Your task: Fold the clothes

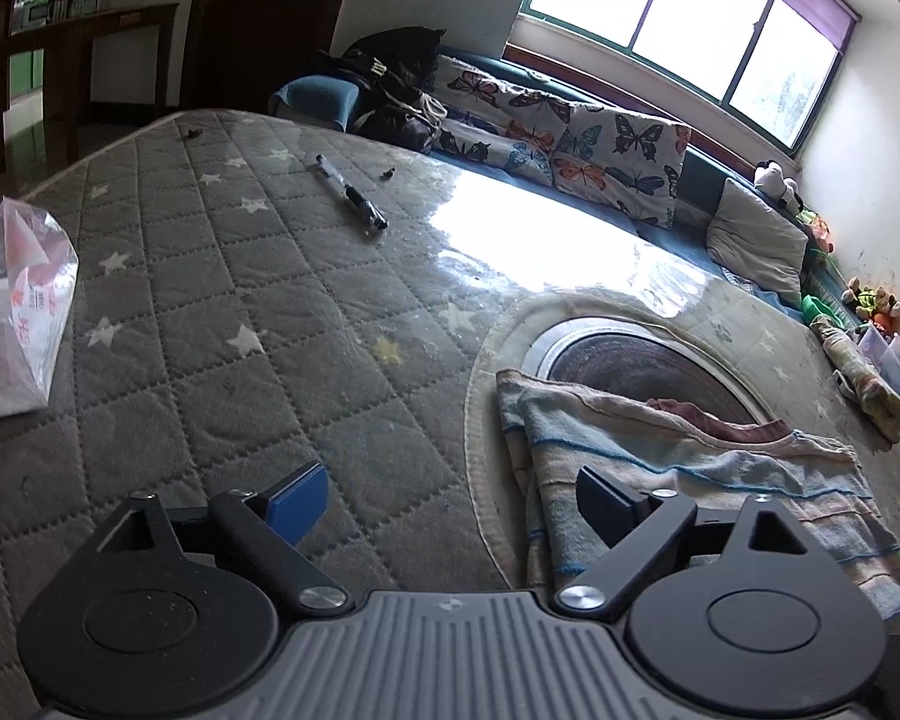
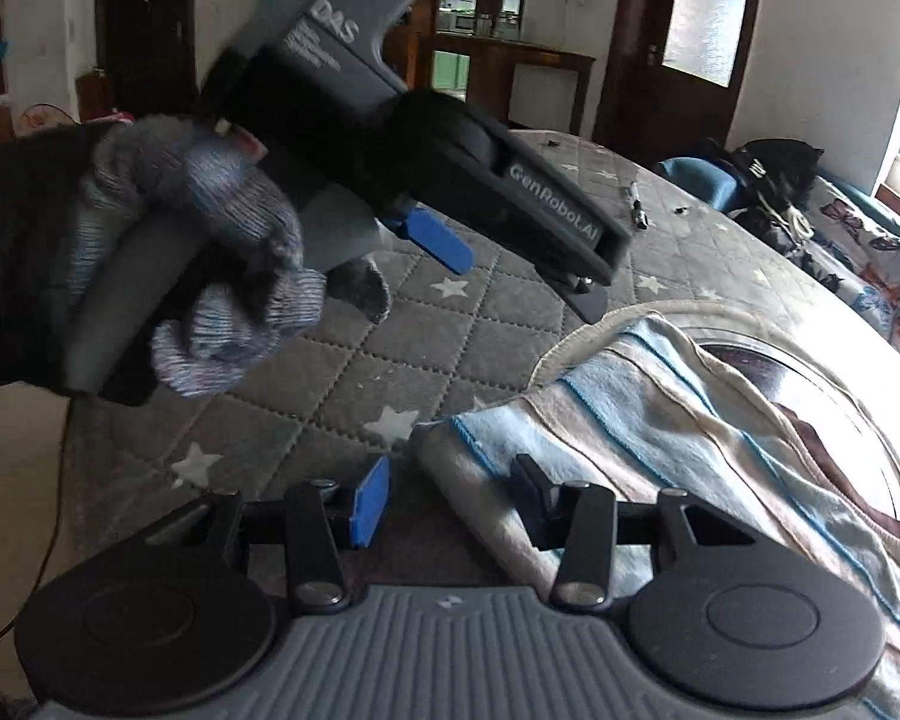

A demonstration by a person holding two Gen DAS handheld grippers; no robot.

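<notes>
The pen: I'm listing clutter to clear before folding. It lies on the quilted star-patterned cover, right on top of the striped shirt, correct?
Not quite. The pen does lie on the quilted star-patterned cover, but well apart from the striped shirt, on bare quilting farther back. The left wrist view shows the gap clearly.

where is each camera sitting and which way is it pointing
Left wrist: rides the left tongs, low over the quilted table cover, facing the window; both its fingers show, open.
Right wrist: rides the right tongs, open at the striped shirt edge, facing the doors; the gloved left hand holding the other tongs shows.
Shared: the shirt, the cover, the pen.
</notes>
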